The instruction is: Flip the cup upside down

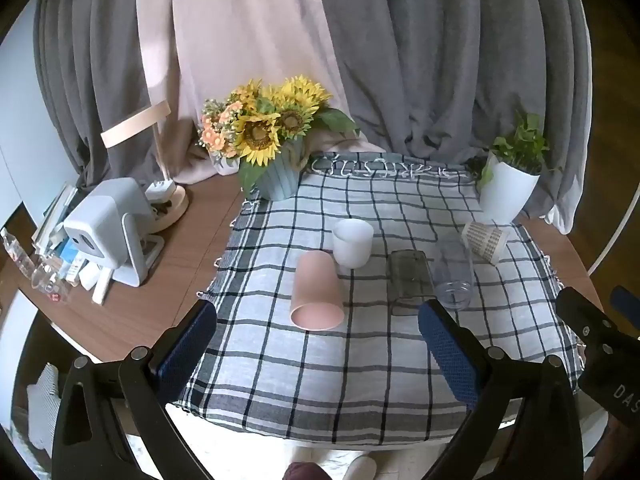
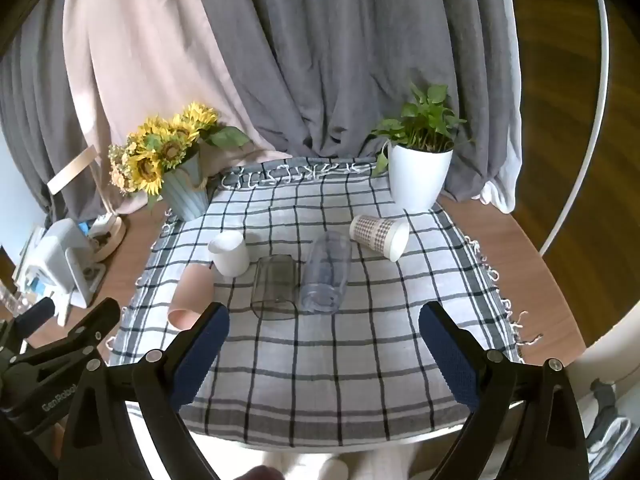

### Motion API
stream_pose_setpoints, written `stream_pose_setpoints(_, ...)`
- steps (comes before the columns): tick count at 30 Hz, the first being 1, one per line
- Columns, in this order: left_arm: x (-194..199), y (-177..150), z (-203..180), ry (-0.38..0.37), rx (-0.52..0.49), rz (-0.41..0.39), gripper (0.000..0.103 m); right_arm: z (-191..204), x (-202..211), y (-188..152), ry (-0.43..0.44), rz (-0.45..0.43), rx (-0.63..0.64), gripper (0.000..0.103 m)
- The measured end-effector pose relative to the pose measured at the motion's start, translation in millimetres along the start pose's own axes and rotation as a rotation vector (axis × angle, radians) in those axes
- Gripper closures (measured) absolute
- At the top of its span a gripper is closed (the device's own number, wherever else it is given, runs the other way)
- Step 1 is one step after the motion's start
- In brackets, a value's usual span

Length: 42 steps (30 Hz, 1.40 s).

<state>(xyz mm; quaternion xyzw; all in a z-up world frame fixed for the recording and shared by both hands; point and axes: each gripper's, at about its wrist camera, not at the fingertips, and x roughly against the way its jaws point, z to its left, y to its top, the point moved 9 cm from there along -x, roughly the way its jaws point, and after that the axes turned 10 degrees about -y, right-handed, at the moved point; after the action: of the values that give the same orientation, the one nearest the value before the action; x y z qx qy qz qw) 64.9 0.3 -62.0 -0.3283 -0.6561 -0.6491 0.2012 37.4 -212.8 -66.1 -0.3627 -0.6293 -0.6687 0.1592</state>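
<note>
Several cups sit on a checked cloth [image 1: 320, 360]. A pink cup [image 1: 316, 290] lies on its side, mouth toward me; it also shows in the right wrist view [image 2: 190, 294]. A white cup [image 1: 353, 242] [image 2: 229, 253] stands upright behind it. A smoky clear cup [image 1: 410, 278] [image 2: 276, 286] and a clear glass [image 1: 454, 272] [image 2: 326, 274] lie on their sides. A patterned paper cup [image 1: 485, 240] [image 2: 380, 236] lies on its side at the right. My left gripper [image 1: 318, 342] is open and empty, just in front of the pink cup. My right gripper [image 2: 324, 342] is open and empty, in front of the clear cups.
A sunflower pot [image 1: 276, 178] [image 2: 186, 190] stands at the cloth's back left, a white plant pot [image 1: 506, 192] [image 2: 418, 178] at the back right. A white device [image 1: 108, 226], a lamp base and clutter sit on the wooden table's left. Curtains hang behind.
</note>
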Motion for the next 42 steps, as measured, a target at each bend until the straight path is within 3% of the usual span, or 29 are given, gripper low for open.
stream_pose_setpoints(6, 1, 1, 0, 0.006, -0.004, -0.009, 0.000, -2, 4, -6, 0.002, 0.000, -0.007, 0.007)
stream_pose_setpoints(13, 13, 25, -25, 0.007, 0.001, -0.010, 0.000, -8, 10, -1, -0.005, -0.028, -0.008, 0.007)
stream_pose_setpoints(16, 14, 19, -17, -0.018, 0.004, -0.024, 0.000, -11, 17, -1, -0.007, -0.038, -0.015, 0.007)
stream_pose_setpoints(42, 13, 9, -16, -0.004, -0.013, -0.035, 0.000, -12, 20, -1, -0.017, -0.042, -0.011, 0.007)
